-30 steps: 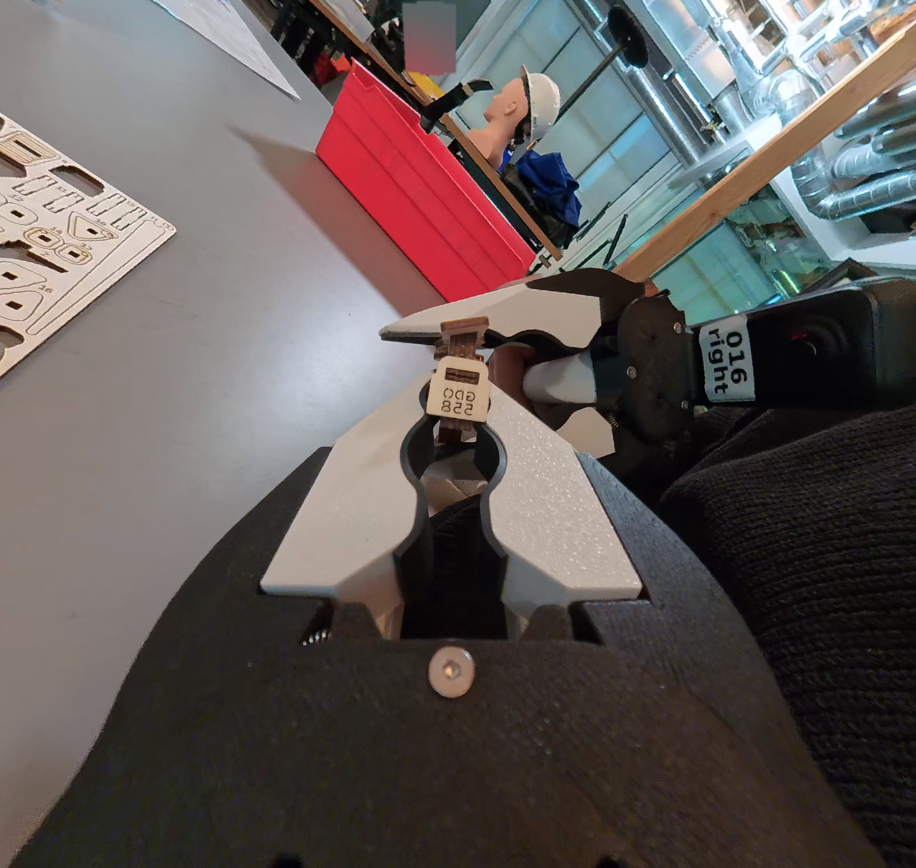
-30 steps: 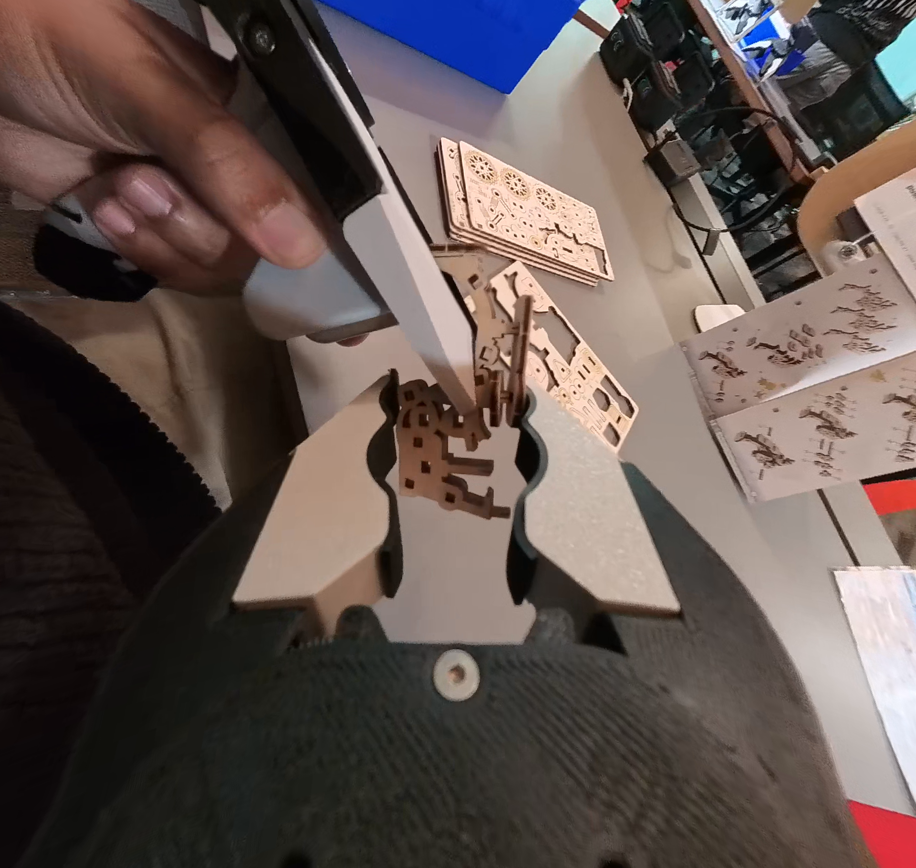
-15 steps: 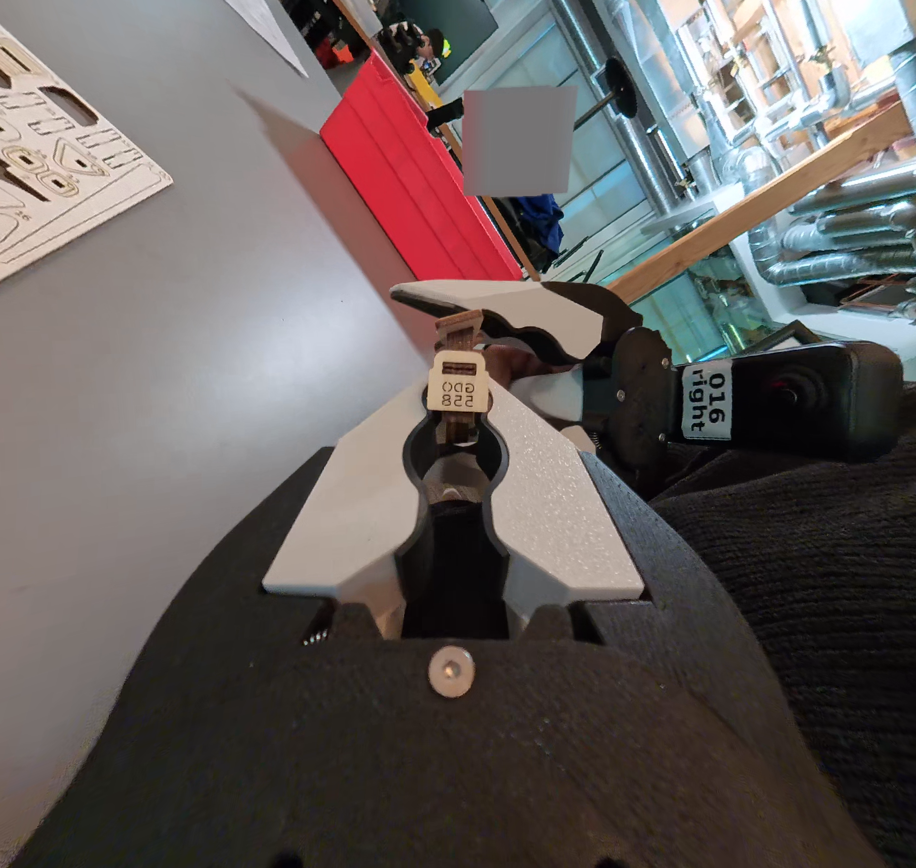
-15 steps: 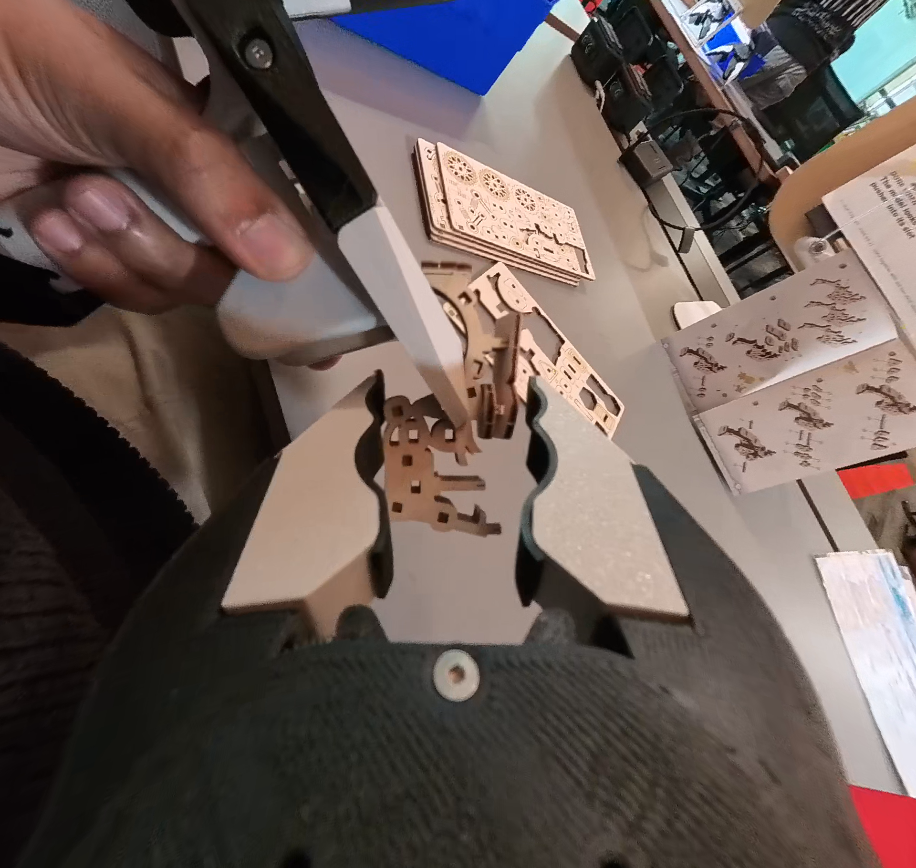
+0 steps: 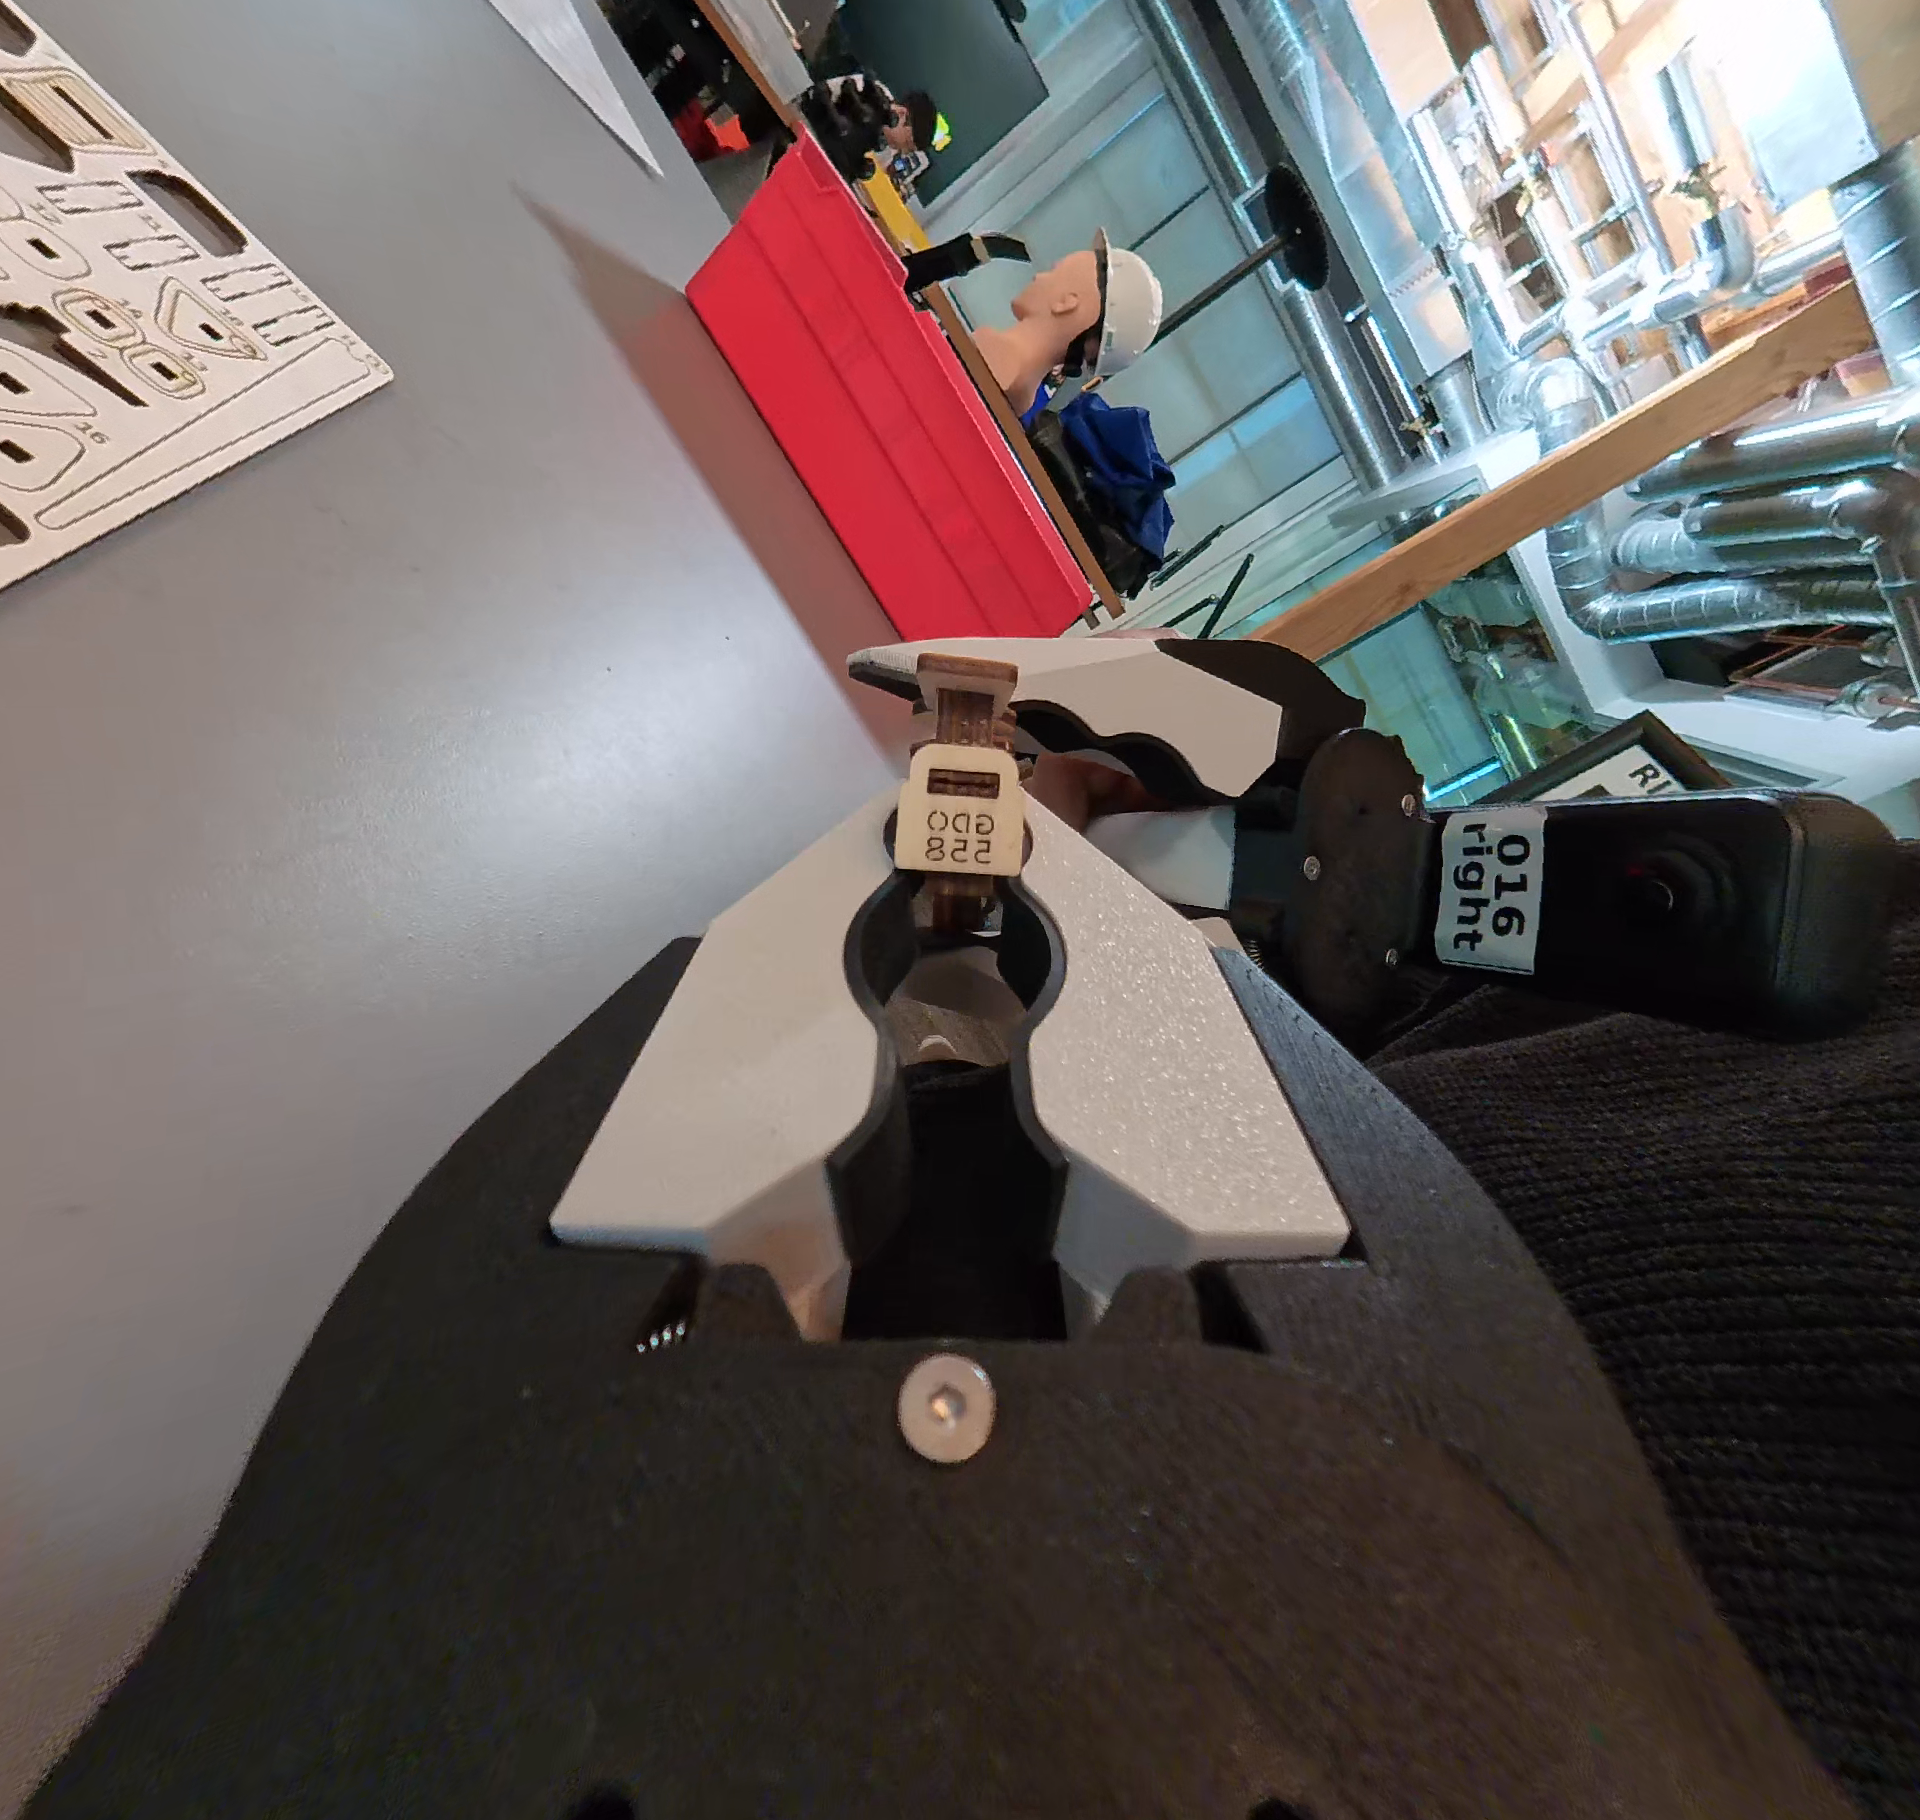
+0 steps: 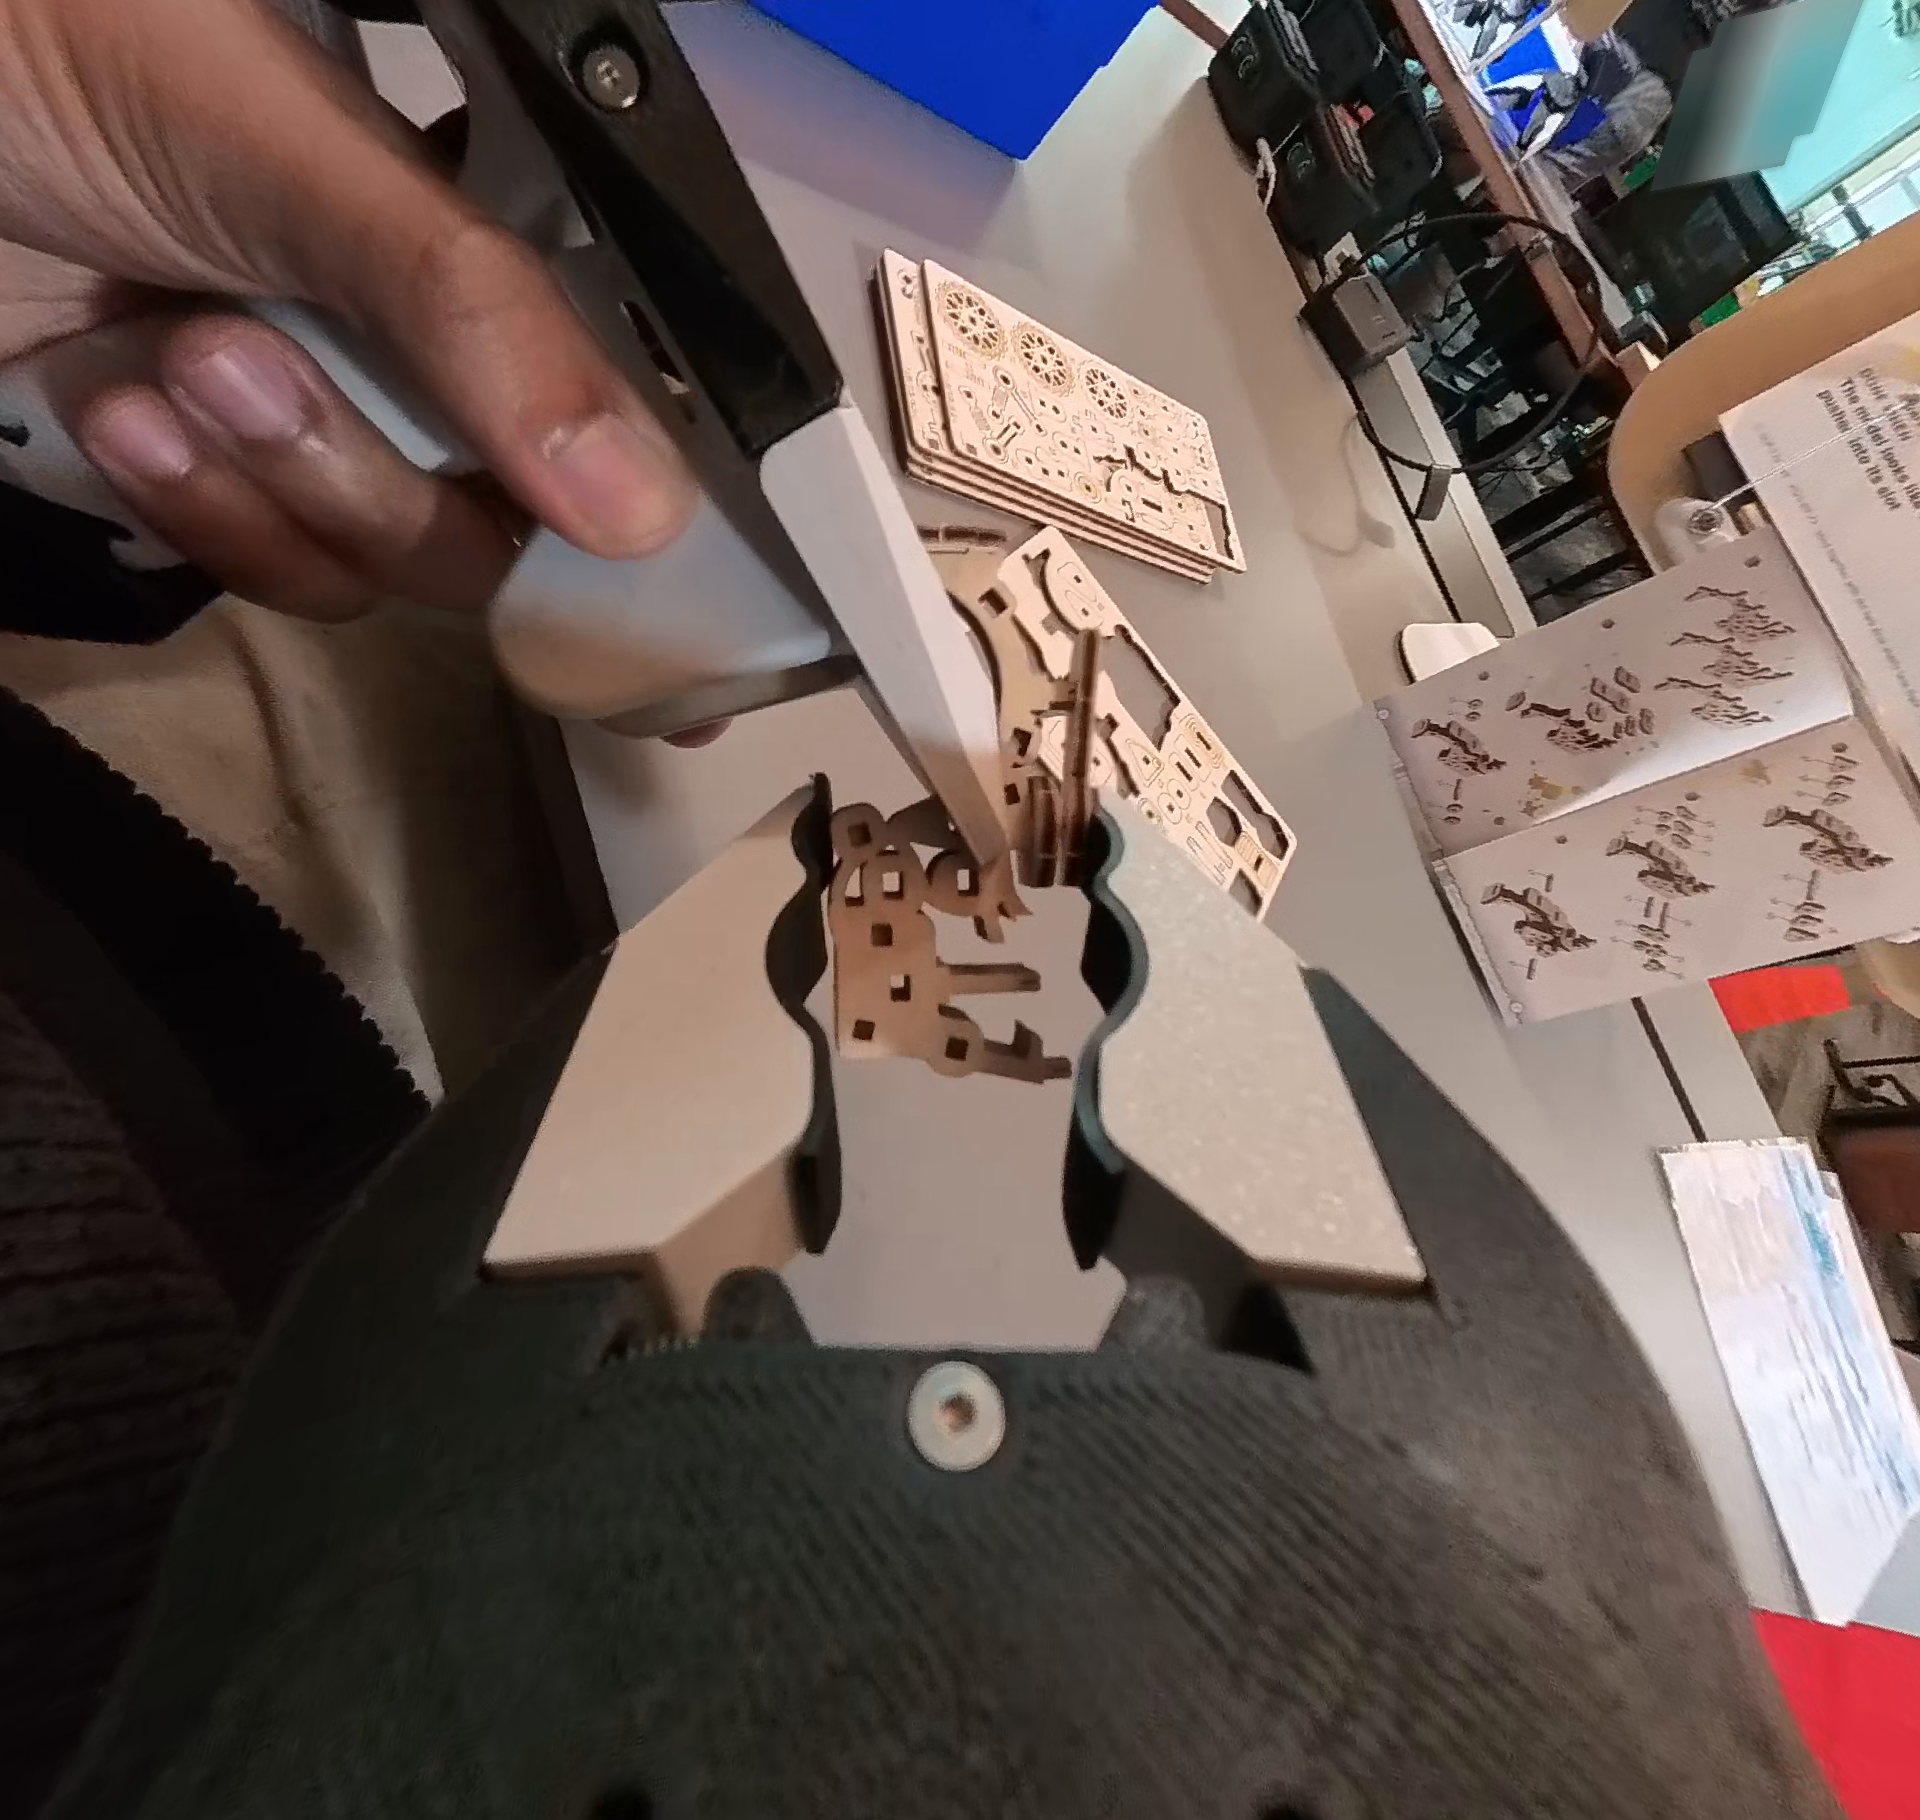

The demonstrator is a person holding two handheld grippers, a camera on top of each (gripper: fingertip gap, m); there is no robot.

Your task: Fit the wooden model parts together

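Note:
My left gripper [image 5: 964,820] is shut on a small pale wooden part [image 5: 958,840] that sits on a darker brown strip. The strip belongs to the wooden model assembly [image 6: 914,949], which hangs in the air above the grey table [image 5: 416,731]. My right gripper [image 6: 961,825] holds that assembly across its width: a flat perforated piece touches one finger and upright pieces [image 6: 1055,794] touch the other. The left gripper's finger [image 6: 904,648] comes in from the upper left and meets the assembly. The right gripper's fingers [image 5: 1122,700] show in the left wrist view just behind the part.
A punched wooden sheet [image 6: 1174,731] and a stack of uncut sheets [image 6: 1060,420] lie on the table beyond the assembly. Instruction pages [image 6: 1662,783] stand at the right. A blue bin [image 6: 987,35], a red bin [image 5: 883,420] and another sheet [image 5: 125,316] border the table. A hand [image 6: 312,316] holds the left gripper. My two grippers' fingertips are within a few centimetres of each other.
Both grippers have shifted and tilted a little together. Both holds look the same as before.

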